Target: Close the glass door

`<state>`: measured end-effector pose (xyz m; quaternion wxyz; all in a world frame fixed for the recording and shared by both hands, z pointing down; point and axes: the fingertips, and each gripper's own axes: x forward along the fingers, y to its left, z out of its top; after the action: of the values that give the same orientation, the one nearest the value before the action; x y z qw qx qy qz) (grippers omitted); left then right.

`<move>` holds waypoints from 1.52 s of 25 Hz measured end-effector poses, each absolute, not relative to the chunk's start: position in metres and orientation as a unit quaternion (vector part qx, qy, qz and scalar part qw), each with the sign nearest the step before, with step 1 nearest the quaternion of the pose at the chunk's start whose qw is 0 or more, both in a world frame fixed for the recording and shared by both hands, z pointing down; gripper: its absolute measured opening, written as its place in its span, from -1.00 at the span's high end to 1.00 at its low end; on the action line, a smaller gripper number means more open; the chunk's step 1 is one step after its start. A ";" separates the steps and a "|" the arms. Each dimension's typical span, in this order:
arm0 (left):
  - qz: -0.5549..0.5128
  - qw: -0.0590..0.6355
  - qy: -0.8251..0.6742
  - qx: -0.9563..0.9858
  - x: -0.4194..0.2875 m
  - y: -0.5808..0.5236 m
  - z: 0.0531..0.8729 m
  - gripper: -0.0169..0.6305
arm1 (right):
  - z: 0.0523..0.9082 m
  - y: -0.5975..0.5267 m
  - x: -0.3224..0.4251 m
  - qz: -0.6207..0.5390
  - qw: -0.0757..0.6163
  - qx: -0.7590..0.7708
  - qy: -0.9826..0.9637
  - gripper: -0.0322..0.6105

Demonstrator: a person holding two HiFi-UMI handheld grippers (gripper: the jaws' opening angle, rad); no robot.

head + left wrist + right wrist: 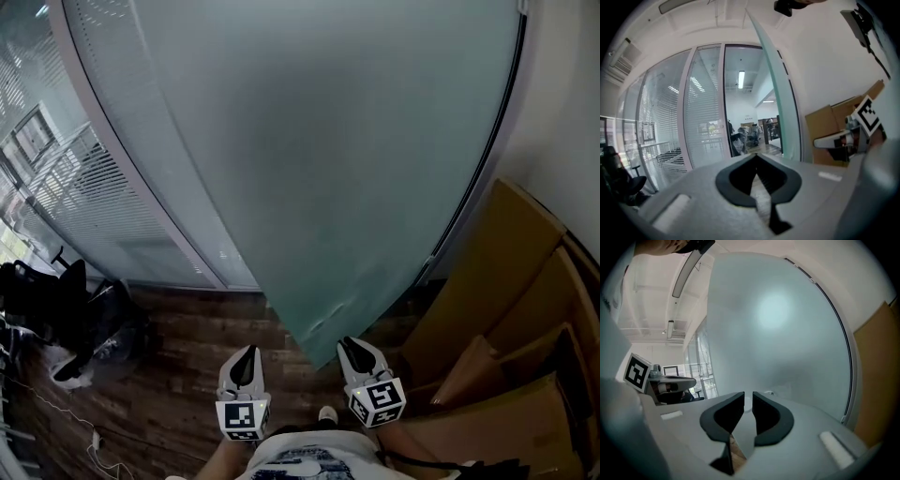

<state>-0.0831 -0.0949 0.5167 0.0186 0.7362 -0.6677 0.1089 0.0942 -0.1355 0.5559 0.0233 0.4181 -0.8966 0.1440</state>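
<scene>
Facing glass door point(328, 169): right tongs point(748, 397) barely apart, left tongs point(756, 157) together, empty

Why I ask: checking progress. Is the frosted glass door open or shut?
Open: the frosted glass door stands swung aside from the doorway, and the room beyond shows through the gap.

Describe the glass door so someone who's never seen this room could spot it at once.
Find the glass wall with white blinds at the head view's left. Next to it a big frosted pane, the glass door, juts out over the wood floor toward the cardboard boxes. Only it stands at an angle, with no blinds.
</scene>
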 end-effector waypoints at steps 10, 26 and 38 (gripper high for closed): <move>0.121 0.016 -0.675 0.727 -0.096 -0.111 0.523 0.94 | 0.575 -0.164 0.078 0.126 0.054 0.399 -0.907 0.51; 0.125 0.032 -0.696 0.706 -0.125 -0.122 0.529 0.94 | 0.610 -0.198 0.049 0.083 0.101 0.365 -0.922 0.24; 0.126 0.036 -0.713 0.689 -0.132 -0.115 0.531 0.94 | 0.617 -0.204 0.041 0.075 0.130 0.362 -0.920 0.50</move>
<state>-0.1318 -0.1148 0.5311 0.0361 0.6891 -0.7127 0.1261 0.0408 -0.2036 0.6175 0.1303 0.3615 -0.9202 0.0747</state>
